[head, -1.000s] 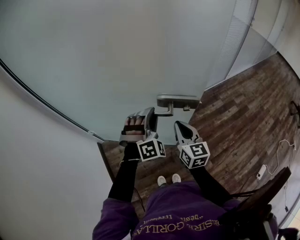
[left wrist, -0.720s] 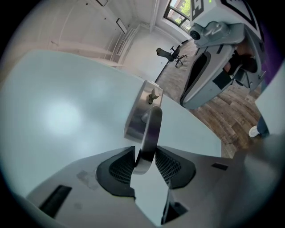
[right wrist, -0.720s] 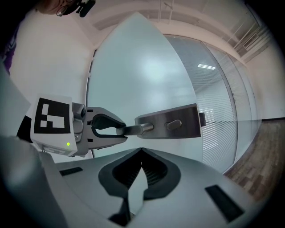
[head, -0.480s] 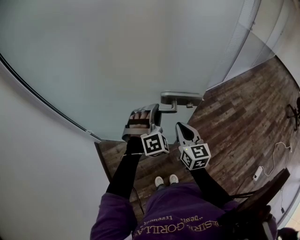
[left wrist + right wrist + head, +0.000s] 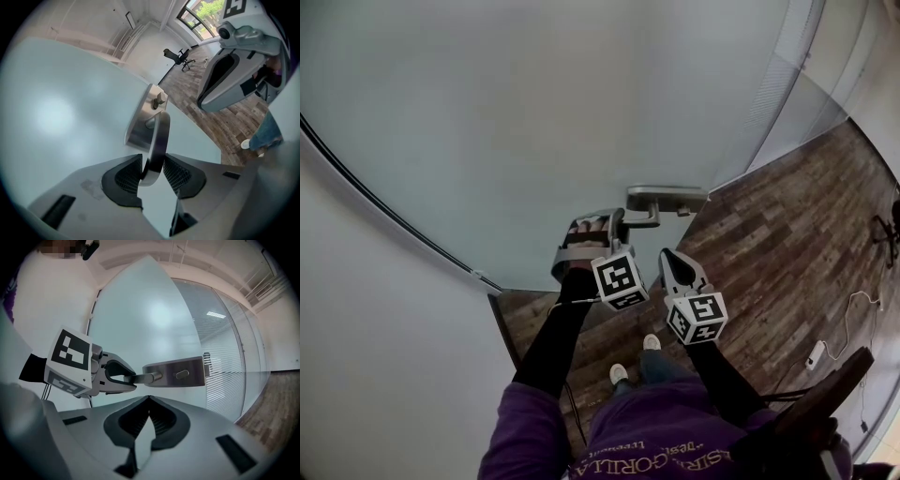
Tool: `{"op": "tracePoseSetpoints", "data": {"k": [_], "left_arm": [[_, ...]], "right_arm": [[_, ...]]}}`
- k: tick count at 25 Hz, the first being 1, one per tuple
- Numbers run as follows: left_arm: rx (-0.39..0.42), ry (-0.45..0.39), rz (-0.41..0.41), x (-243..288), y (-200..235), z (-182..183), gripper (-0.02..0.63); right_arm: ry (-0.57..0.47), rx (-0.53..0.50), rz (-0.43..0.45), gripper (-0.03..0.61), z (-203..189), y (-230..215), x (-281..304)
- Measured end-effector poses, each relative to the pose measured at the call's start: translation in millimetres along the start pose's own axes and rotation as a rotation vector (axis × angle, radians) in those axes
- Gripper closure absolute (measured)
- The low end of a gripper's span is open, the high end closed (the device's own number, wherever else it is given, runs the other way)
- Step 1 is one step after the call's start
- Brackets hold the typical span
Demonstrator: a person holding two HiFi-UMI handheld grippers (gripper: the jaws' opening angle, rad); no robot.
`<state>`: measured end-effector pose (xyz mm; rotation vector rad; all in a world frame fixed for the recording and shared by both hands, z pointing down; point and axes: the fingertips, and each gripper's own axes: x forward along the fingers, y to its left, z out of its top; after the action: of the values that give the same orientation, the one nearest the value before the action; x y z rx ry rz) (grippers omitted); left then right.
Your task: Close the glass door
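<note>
- Frosted glass door [image 5: 534, 122] fills the upper head view. Its free edge carries a metal plate [image 5: 667, 199] and lever [image 5: 645, 221], and no frame is in view beside it. Floor [image 5: 787, 225] shows past that edge.
- Left hand-held gripper [image 5: 617, 223]: the jaws are drawn in onto the lever near its free end, one ribbed pad on each side of the bar.
- Right hand-held gripper [image 5: 667, 257]: the jaws are together with nothing between them. It hangs just beside the left one and below the plate, touching neither lever nor glass.
- Progress: the grip on the lever is made. The door appears ajar, so the swing to the frame and the latching seem left to do. How wide the opening is cannot be told.
- Floor: dark wood planks. A pale cable [image 5: 853, 305] lies on them at the right, and the person's shoes show below the grippers.
- Room: a plain white wall [image 5: 384, 356] stands at the left, parted from the glass by a dark line. A striped glass partition [image 5: 229, 376] lies beyond the door. An office chair [image 5: 177, 55] stands far off near a window [image 5: 201, 9].
</note>
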<state>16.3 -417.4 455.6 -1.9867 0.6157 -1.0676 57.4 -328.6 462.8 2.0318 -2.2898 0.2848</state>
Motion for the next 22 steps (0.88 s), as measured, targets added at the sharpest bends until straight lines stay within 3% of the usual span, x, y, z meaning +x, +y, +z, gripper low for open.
{"op": "tracePoseSetpoints", "data": {"k": [4,10,22], "left_arm": [[0.018,0.025,-0.029,41.5,55.5,3.1,0.482],[0.009,0.074,0.025,47.4,21.7,-0.5,0.485],[-0.029,0.142,0.117,84.4,27.4,-4.1,0.488]], "right_arm": [[0.026,0.023,0.012,0.588,39.2,-27.3,53.1],[0.015,0.004,0.071,0.588,4.5,-40.3,49.7],[0.008,-0.019,0.188,0.588,-5.3,-69.0,77.9]]}}
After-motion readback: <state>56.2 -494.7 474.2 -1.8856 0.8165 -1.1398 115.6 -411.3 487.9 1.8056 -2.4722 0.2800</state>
